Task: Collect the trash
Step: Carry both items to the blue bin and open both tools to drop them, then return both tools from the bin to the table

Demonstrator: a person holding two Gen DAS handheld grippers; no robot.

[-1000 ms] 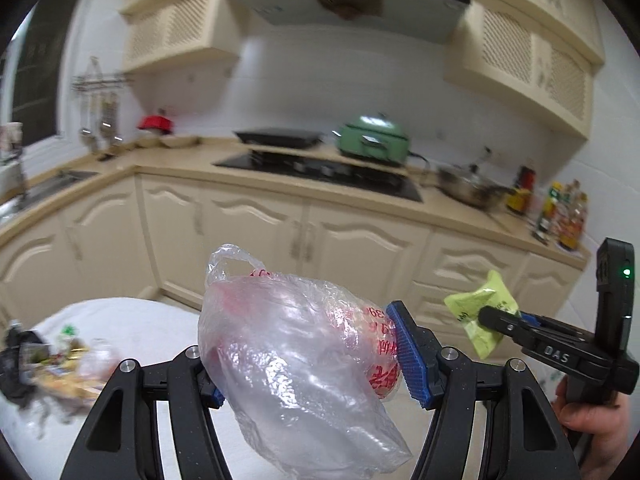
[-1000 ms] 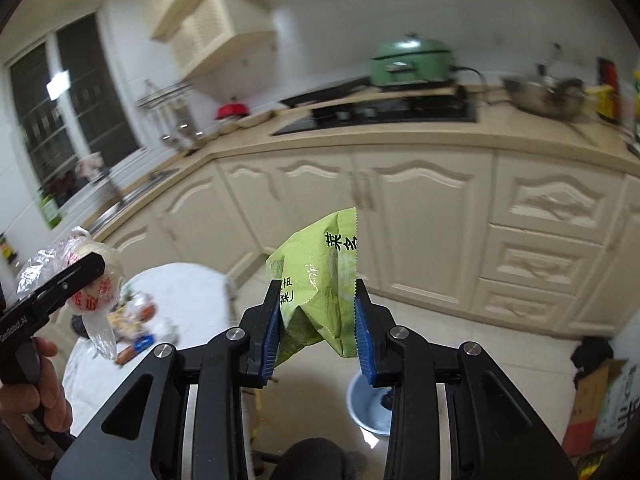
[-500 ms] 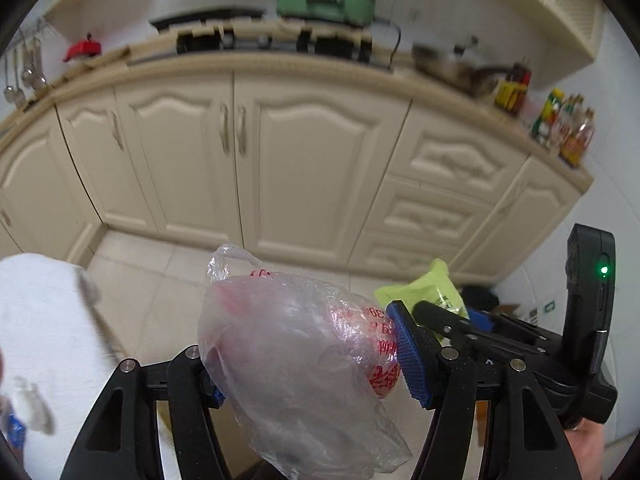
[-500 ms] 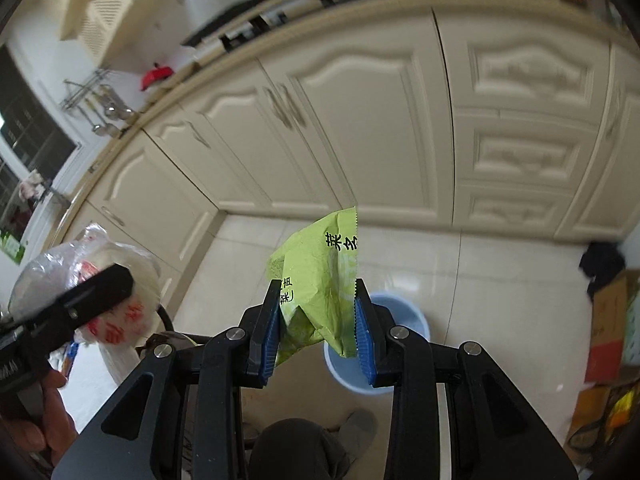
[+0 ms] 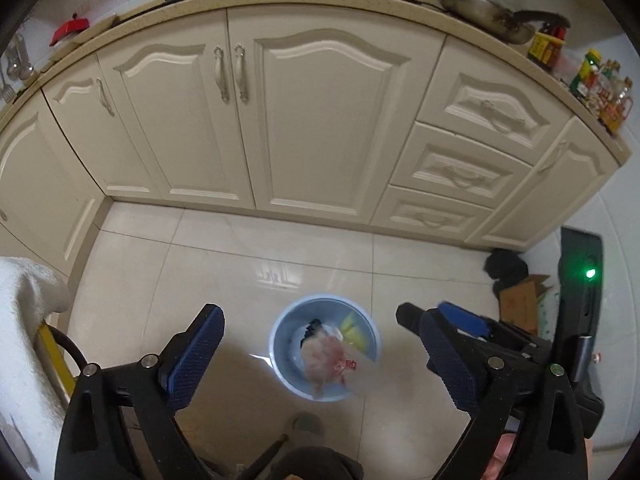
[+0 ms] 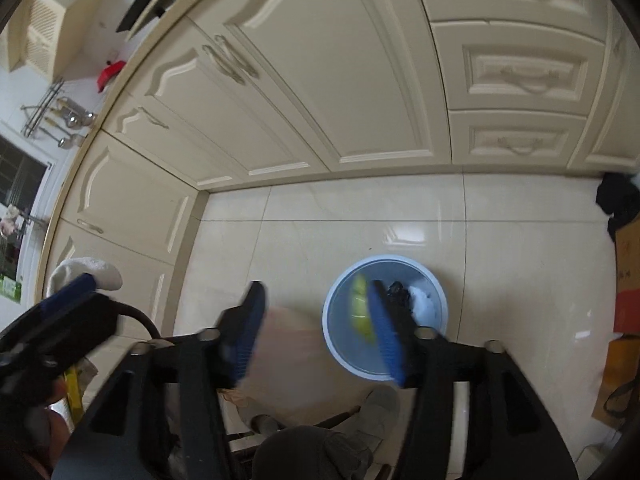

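Plastic bag (image 5: 326, 364) and green packet (image 6: 360, 308), claws' earlier loads, now inside bin (image 5: 280, 344)

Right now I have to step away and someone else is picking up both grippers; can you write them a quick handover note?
Left gripper: jaws opening, nothing between them.
Right gripper: jaws opening, nothing between them.
Both hang over the blue bin on the floor tiles.
Done: the clear plastic bag and the green packet are dropping into the bin, or already lie in it.
Left: the pictures show no further trash; check the cloth-covered table at the left edge.
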